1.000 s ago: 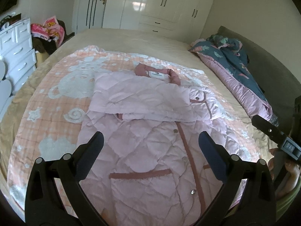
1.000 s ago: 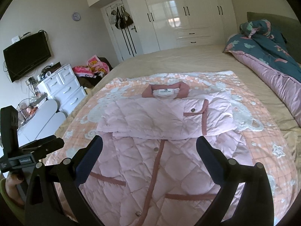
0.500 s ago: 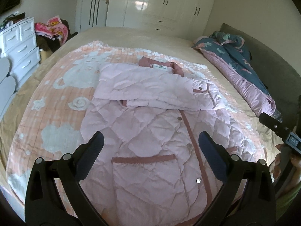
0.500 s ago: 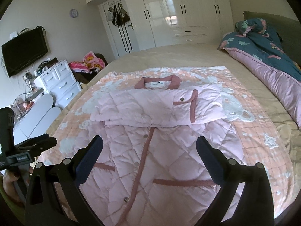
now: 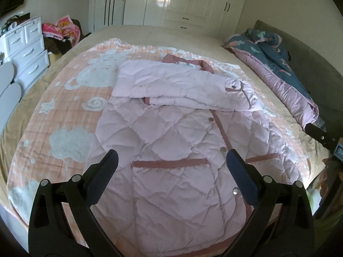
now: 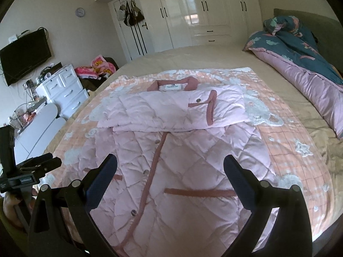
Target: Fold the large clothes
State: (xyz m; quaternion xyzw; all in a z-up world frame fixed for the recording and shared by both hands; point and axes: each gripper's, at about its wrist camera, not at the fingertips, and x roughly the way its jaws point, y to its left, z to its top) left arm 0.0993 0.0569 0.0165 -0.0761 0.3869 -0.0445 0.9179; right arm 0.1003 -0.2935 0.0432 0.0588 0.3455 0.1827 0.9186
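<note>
A large pale pink quilted coat [image 5: 171,132] with dusty-rose trim lies flat on a peach blanket [image 5: 70,111] on the bed, collar away from me. Both sleeves are folded across the chest. It also shows in the right wrist view [image 6: 175,150]. My left gripper [image 5: 171,160] is open and empty, hovering over the coat's lower half near its pocket trim. My right gripper [image 6: 170,162] is open and empty, over the lower half on the other side. Each gripper shows at the edge of the other's view.
A rolled teal and pink duvet [image 6: 300,64] lies along the right side of the bed. White drawers [image 6: 64,94] and a pile of clothes [image 6: 98,68] stand left of the bed. White wardrobes [image 5: 193,2] line the far wall.
Both grippers have drawn back toward the coat's hem and tilted down a little, so more of the lower coat shows. Both stayed open. The coat has not moved.
</note>
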